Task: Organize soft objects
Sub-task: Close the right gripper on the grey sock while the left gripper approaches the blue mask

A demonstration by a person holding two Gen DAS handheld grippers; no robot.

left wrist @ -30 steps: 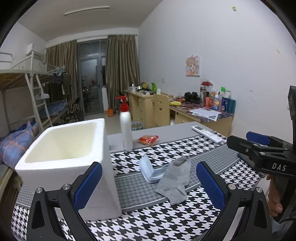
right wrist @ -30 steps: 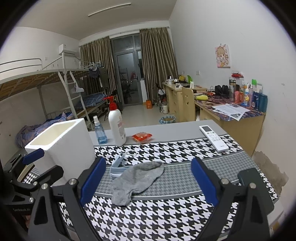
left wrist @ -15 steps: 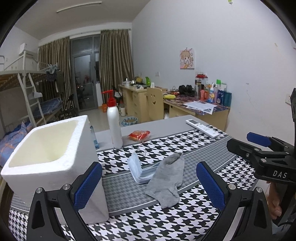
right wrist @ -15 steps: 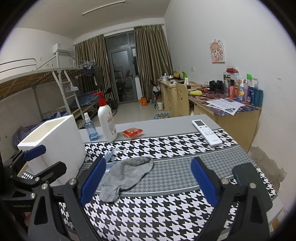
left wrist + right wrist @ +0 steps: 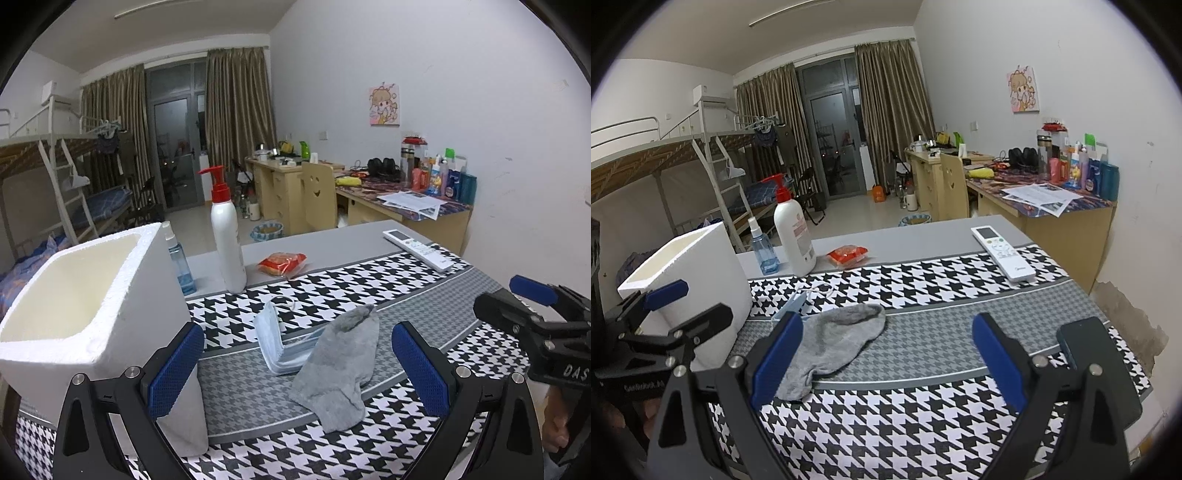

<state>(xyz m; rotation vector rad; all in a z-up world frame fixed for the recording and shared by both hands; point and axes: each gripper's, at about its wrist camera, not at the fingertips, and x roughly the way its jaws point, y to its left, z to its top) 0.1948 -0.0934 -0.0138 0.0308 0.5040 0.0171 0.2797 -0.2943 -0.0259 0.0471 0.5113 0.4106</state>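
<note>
Both grippers, left (image 5: 297, 363) and right (image 5: 886, 356), hover with jaws released, empty. Sock (image 5: 341, 363) lies on table (image 5: 424, 306), partly overlapping masks (image 5: 275, 343), just beside foam box (image 5: 85, 295).

The left gripper (image 5: 297, 363) has its two blue fingers (image 5: 176, 365) wide apart, with nothing held between them. The right gripper (image 5: 886, 360) is the same, its blue fingers (image 5: 995, 360) spread wide with nothing in the gap. Both point forward, side by side.
</note>
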